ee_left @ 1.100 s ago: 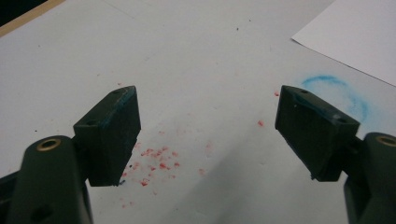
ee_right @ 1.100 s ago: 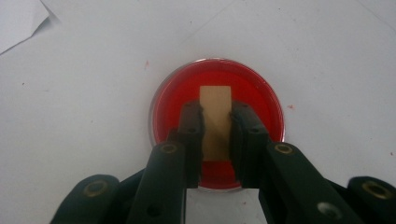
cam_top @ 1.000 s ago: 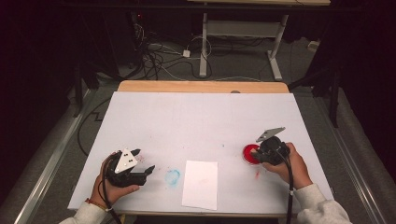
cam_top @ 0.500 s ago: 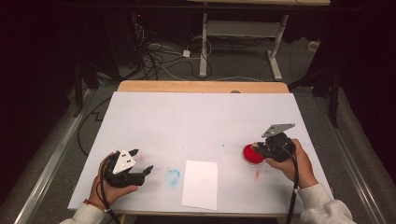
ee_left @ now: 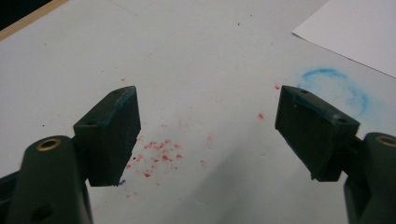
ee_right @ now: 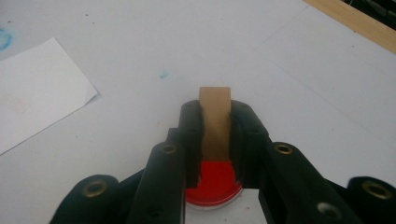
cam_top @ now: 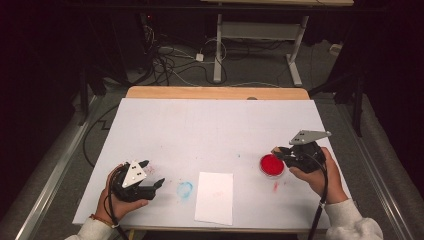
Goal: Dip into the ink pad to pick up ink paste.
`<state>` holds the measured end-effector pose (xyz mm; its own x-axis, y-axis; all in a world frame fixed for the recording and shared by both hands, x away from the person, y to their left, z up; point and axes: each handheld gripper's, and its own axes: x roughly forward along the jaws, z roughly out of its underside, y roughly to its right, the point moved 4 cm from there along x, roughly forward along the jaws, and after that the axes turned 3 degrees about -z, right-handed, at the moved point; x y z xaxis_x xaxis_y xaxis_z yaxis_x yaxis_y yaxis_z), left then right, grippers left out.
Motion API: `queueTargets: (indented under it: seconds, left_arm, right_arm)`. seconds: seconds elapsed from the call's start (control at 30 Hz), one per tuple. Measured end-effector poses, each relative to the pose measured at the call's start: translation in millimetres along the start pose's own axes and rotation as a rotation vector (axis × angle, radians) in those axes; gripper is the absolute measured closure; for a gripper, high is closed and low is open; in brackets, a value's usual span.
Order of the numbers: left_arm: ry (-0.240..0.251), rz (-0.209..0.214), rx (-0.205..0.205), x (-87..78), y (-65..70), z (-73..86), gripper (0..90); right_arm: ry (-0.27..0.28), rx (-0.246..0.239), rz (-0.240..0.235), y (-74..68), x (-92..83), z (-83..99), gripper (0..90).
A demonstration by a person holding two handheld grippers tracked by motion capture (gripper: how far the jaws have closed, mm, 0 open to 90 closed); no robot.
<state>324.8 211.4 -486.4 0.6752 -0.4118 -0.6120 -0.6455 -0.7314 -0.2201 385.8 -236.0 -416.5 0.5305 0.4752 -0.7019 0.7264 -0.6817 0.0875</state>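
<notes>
The right claw (ee_right: 214, 135) is clamped on a small wooden stamp (ee_right: 215, 109), held above the red ink pad (cam_top: 272, 165) at 4 o'clock on the table (cam_top: 210, 125). The stamp looks light and stiff; its flat sides suit a grip, though the inked face would likely smear. The left claw (ee_left: 208, 135) hangs apart at 8 o'clock. A paper sheet (cam_top: 215, 197) lies at 6 o'clock; the room beyond is dark, with cables on the floor.

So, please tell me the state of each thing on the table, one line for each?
Left gripper: open, holding nothing, resting low over red specks.
Right gripper: shut on the wooden stamp.
Wooden stamp: clamped between the fingers, above the ink pad.
Red ink pad: uncovered, on the table.
White paper: flat, unmarked.
</notes>
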Motion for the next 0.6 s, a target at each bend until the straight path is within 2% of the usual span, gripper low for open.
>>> queueTargets:
  seconds: [0.1, 0.13, 0.27, 0.6]
  left_arm:
    - [-0.002, 0.003, 0.003, 0.9, 0.4, -0.1, 21.4]
    - [0.004, -0.001, 0.016, 1.0, -0.3, -0.6, 21.4]
    - [-0.003, 0.001, 0.003, 0.6, 0.7, -0.3, 21.4]
    - [-0.004, 0.002, 0.004, 1.1, 0.8, -0.2, 21.4]
  right_arm:
    - [0.019, 0.0, -0.001, -0.3, -3.5, -1.8, 75.9]
    - [0.029, -0.003, -0.003, -0.9, -4.9, -2.7, 75.9]
    - [0.06, -0.002, -0.004, -2.7, -10.2, -6.1, 75.9]
    - [0.091, -0.02, -0.046, -19.0, -11.3, -15.4, 75.9]
